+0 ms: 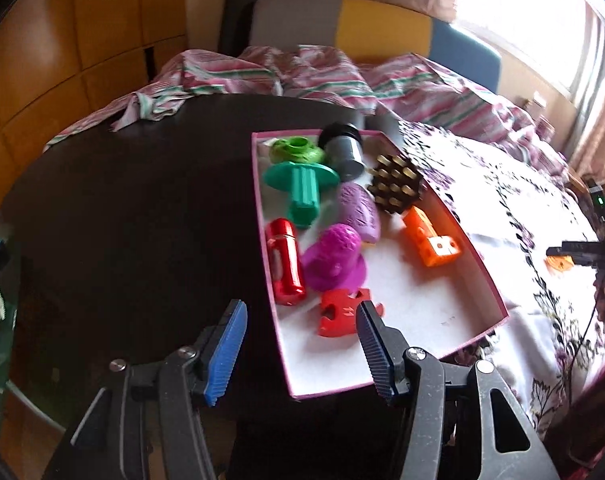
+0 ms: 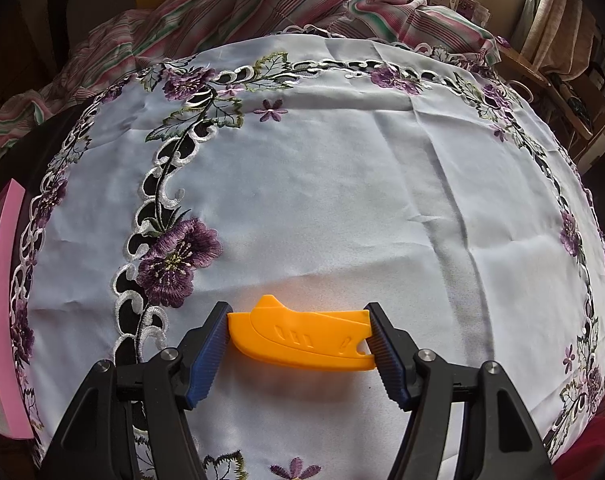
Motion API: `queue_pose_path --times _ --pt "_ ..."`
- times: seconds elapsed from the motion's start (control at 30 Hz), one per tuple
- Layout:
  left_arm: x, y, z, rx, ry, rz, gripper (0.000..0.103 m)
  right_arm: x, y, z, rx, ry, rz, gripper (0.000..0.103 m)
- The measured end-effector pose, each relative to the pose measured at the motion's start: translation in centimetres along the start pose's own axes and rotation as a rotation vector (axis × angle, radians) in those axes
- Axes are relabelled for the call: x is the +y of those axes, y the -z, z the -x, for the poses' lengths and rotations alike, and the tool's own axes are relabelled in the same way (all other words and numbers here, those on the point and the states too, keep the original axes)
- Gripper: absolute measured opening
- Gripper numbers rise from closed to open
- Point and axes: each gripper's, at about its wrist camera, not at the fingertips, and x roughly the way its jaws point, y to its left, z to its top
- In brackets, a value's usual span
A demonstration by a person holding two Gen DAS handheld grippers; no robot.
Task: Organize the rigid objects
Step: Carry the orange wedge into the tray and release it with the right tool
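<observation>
The right gripper is clamped end to end on the orange boat-shaped piece, above the embroidered cloth. It looks light, stiff and smooth, so flat ends suit best. The left gripper stands apart and empty near the pink box.

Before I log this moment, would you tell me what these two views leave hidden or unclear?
- Red flat notched plastic piece: left wrist view, its right end sits behind a claw finger.
- Pink shallow cardboard box: right wrist view, cut off by the left edge; contents unseen.
- Orange boat-shaped plastic piece: right wrist view, whether it touches the cloth underneath is unclear.
</observation>
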Motion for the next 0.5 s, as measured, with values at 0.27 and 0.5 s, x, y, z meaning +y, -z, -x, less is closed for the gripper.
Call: queue_pose_path --times 0.27,0.5 --pt "0.1 -0.9 1.1 -0.036 -0.058 0.004 0.059 0.3 0.0 0.0 -0.002 0.006 0.010 0.068" --pt "0.1 -1.0 1.4 -0.042 -0.057 0.017 0.063 0.6 -0.1 0.6 -0.023 0.007 0.024 0.068"
